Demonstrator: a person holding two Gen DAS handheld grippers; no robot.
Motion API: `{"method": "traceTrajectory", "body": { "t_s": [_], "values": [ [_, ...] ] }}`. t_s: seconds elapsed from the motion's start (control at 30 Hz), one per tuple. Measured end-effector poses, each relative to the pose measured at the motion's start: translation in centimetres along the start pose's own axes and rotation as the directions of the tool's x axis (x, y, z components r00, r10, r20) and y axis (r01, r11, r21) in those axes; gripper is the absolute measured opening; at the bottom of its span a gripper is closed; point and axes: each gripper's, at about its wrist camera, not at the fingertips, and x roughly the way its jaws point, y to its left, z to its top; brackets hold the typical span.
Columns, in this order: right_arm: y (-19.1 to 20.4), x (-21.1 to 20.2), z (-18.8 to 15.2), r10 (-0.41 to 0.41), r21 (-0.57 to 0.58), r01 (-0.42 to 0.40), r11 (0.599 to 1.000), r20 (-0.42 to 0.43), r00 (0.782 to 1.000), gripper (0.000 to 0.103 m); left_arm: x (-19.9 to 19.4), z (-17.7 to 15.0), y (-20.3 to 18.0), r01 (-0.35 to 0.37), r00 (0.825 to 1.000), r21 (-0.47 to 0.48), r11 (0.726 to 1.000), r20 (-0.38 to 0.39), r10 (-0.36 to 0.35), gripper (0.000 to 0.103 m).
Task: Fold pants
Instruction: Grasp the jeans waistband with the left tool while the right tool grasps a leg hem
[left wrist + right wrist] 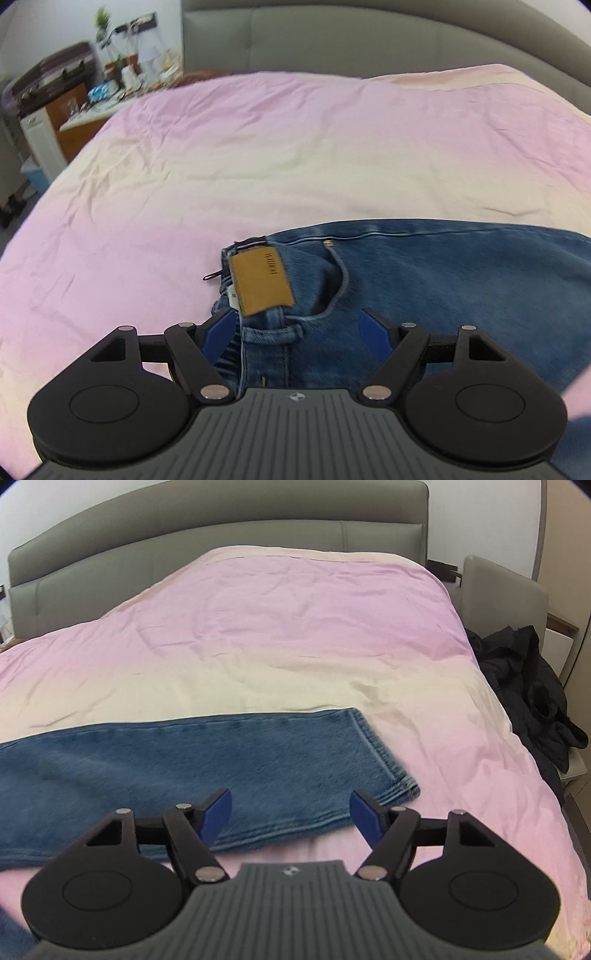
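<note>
While spread flat across near edge of bed [258,147]: jeans [443,280]; left gripper [299,328] gaping over waistband, right gripper [290,814] gaping over hem, neither pinching cloth

a bedroom in a home. a wide bed [288,635] with a creased pink and cream duvet fills both views, backed by a padded grey headboard [221,528]. on one side stands a cluttered bedside table [110,92] with a potted plant [103,22] and cables against a white wall. on the other side a dark jacket [532,686] lies heaped by a grey upholstered panel [502,590].
</note>
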Motion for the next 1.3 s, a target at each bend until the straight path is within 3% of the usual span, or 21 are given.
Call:
{"method": "traceTrajectory", "body": {
  "t_s": [0.2,0.43,0.47,0.5,0.53,0.57,0.7,0.77,0.8,0.87,0.9,0.97,1.0,1.03,1.07,1.1,1.23,1.3],
  "values": [
    [-3.6,10.3,4.8,-0.065,0.029,0.067,0.997,-0.040,0.997,0.060,5.1,1.6,1.5,-0.030,0.999,-0.058,0.998,-0.038,0.028,0.088],
    [-6.4,18.5,6.7,-0.099,0.038,0.105,0.994,-0.126,0.987,0.052,7.8,1.8,0.9,-0.079,0.995,-0.063,0.995,-0.070,0.074,0.086],
    [-6.6,19.0,6.8,-0.084,0.050,0.091,0.995,-0.133,0.988,0.032,7.9,1.9,0.7,-0.086,0.994,-0.056,0.995,-0.073,0.082,0.086],
    [-6.5,19.2,6.9,-0.096,0.046,0.103,0.994,-0.140,0.985,0.019,8.1,1.9,0.6,-0.090,0.994,-0.050,0.995,-0.073,0.086,0.085],
    [-6.3,19.2,7.0,-0.117,0.025,0.122,0.992,-0.135,0.984,0.017,8.2,2.0,0.7,-0.093,0.993,-0.046,0.995,-0.071,0.090,0.085],
    [-5.7,18.8,7.2,-0.153,-0.010,0.153,0.988,-0.114,0.982,0.000,8.2,2.0,0.6,-0.095,0.993,-0.043,0.995,-0.070,0.092,0.085],
    [-4.9,16.2,9.2,-0.234,-0.052,0.234,0.971,0.021,0.972,0.000,8.3,2.2,0.5,-0.106,0.993,-0.033,0.994,-0.061,0.104,0.080],
    [-5.4,15.7,10.7,-0.399,-0.061,0.407,0.911,0.112,0.910,0.000,8.3,2.3,0.5,-0.110,0.992,-0.029,0.993,-0.058,0.109,0.080],
    [-6.9,15.8,11.5,-0.417,-0.005,0.419,0.908,0.089,0.905,0.000,8.4,2.3,0.5,-0.112,0.992,-0.029,0.993,-0.057,0.110,0.080],
    [-9.6,16.3,11.7,-0.376,0.101,0.373,0.922,0.010,0.927,0.000,8.4,2.1,0.3,-0.120,0.992,-0.020,0.993,-0.051,0.119,0.080],
    [-10.2,16.0,11.4,-0.346,0.123,0.342,0.932,0.013,0.938,0.000,8.4,2.1,0.1,-0.124,0.991,-0.014,0.992,-0.048,0.124,0.080],
    [-10.9,15.9,10.5,-0.185,0.167,0.189,0.968,-0.036,0.982,0.000,8.4,2.2,0.0,-0.133,0.990,0.000,0.991,-0.049,0.133,0.080],
    [-11.1,16.0,10.0,-0.118,0.182,0.127,0.975,-0.057,0.991,0.005,8.4,2.3,-0.1,-0.137,0.989,0.009,0.990,-0.050,0.138,0.080],
    [-11.2,16.4,9.6,-0.075,0.188,0.087,0.978,-0.073,0.995,0.017,8.4,2.4,-0.2,-0.141,0.989,0.015,0.990,-0.053,0.141,0.080],
    [-11.2,16.5,9.0,-0.062,0.196,0.077,0.978,-0.081,0.995,0.054,8.4,2.4,-0.3,-0.144,0.988,0.020,0.989,-0.056,0.145,0.080],
    [-11.1,16.2,8.6,-0.050,0.206,0.064,0.977,-0.073,0.996,0.076,8.4,2.5,-0.3,-0.145,0.988,0.023,0.989,-0.056,0.146,0.080],
    [-10.0,17.9,7.4,0.017,0.236,0.009,0.972,-0.106,0.994,0.074,8.0,2.2,-0.2,-0.152,0.987,0.033,0.988,-0.051,0.153,0.080],
    [-8.8,19.8,7.2,0.048,0.212,-0.015,0.977,-0.151,0.987,0.058,7.7,2.1,-0.3,-0.154,0.986,0.046,0.987,-0.053,0.156,0.080]
  ]
}}
